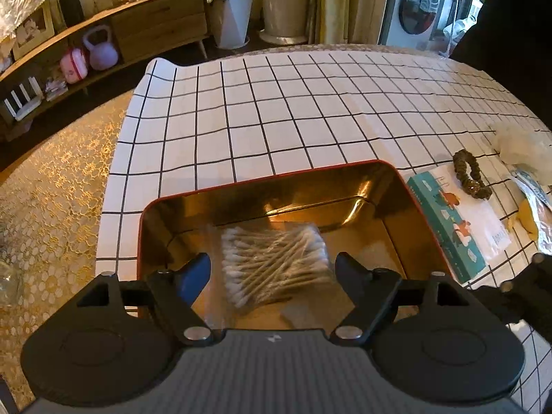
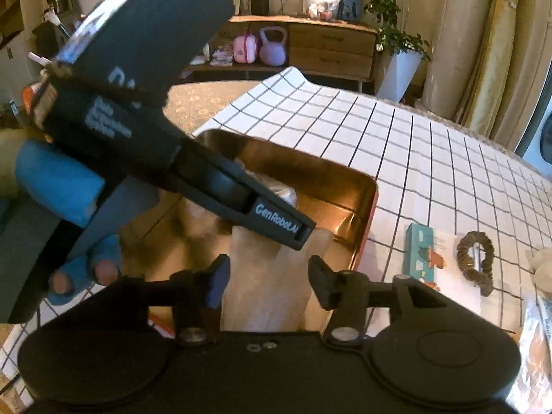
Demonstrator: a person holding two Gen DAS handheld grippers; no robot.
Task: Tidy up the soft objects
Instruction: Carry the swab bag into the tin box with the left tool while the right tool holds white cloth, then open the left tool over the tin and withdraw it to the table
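Observation:
A gold tin with a red rim (image 1: pixel 407 189) sits on the checked tablecloth; it also shows in the right wrist view (image 2: pixel 371 203). A clear bag of cotton swabs (image 1: pixel 276 262) lies inside it. My left gripper (image 1: pixel 272 272) is open above the bag, fingers either side, not touching. In the right wrist view, my right gripper (image 2: pixel 267 279) is open over the tin's near edge, with a pale translucent plastic bag (image 2: pixel 265 293) between its fingers. The left gripper's body (image 2: pixel 220 186) crosses in front, over the tin.
Right of the tin lie a teal tissue pack (image 1: pixel 452 220), a brown scrunchie (image 1: pixel 469 172), a crumpled white bag (image 1: pixel 524 148) and a foil packet (image 1: pixel 538 207). The tissue pack (image 2: pixel 419 252) and scrunchie (image 2: pixel 476 262) also show in the right wrist view. A wooden sideboard (image 1: pixel 158 24) stands beyond.

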